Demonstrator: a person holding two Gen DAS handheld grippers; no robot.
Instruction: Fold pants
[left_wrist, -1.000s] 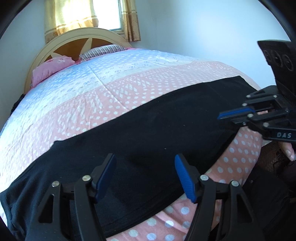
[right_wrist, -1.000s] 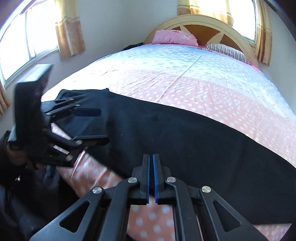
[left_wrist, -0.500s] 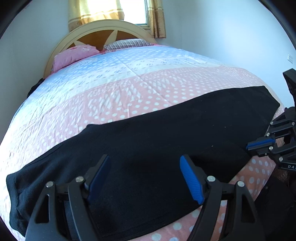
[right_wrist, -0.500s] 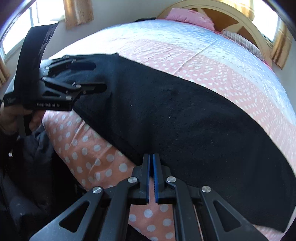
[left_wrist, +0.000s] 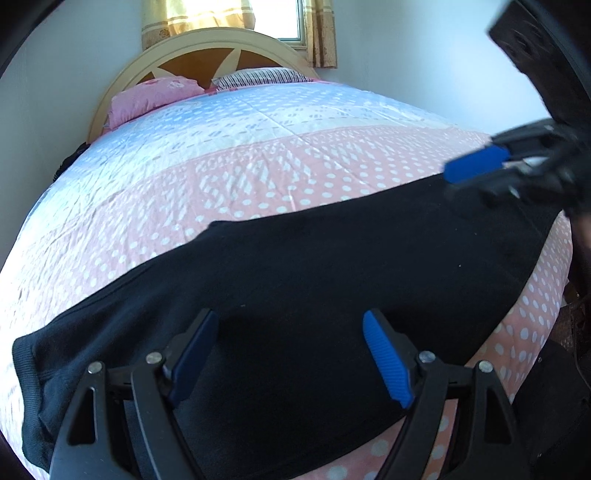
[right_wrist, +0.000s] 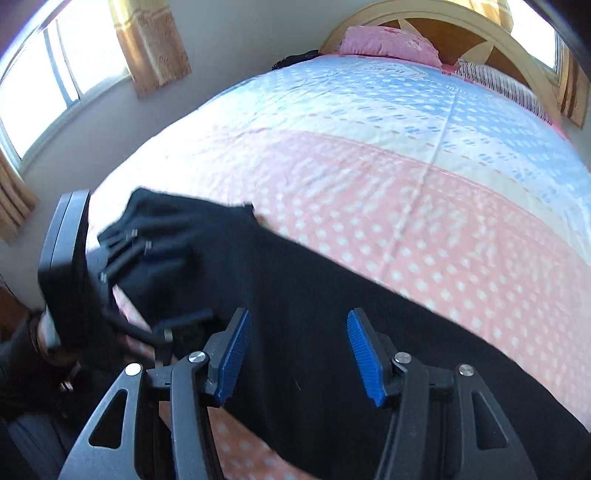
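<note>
Black pants (left_wrist: 314, 295) lie flat in a long band across the foot of the bed (left_wrist: 229, 177), just under and ahead of both claws. The left claw (left_wrist: 291, 358) and the right claw (right_wrist: 293, 358) are both opening and grip nothing. The cross-folds look still to be made. Beyond, polka-dot bedspread and pillows (left_wrist: 155, 96).

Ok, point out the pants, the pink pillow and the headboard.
pants (left_wrist: 314, 280), left wrist view, middle of the black fabric.
pink pillow (left_wrist: 155, 94), left wrist view, its top face.
headboard (right_wrist: 476, 38), right wrist view, cream arched rim.
</note>
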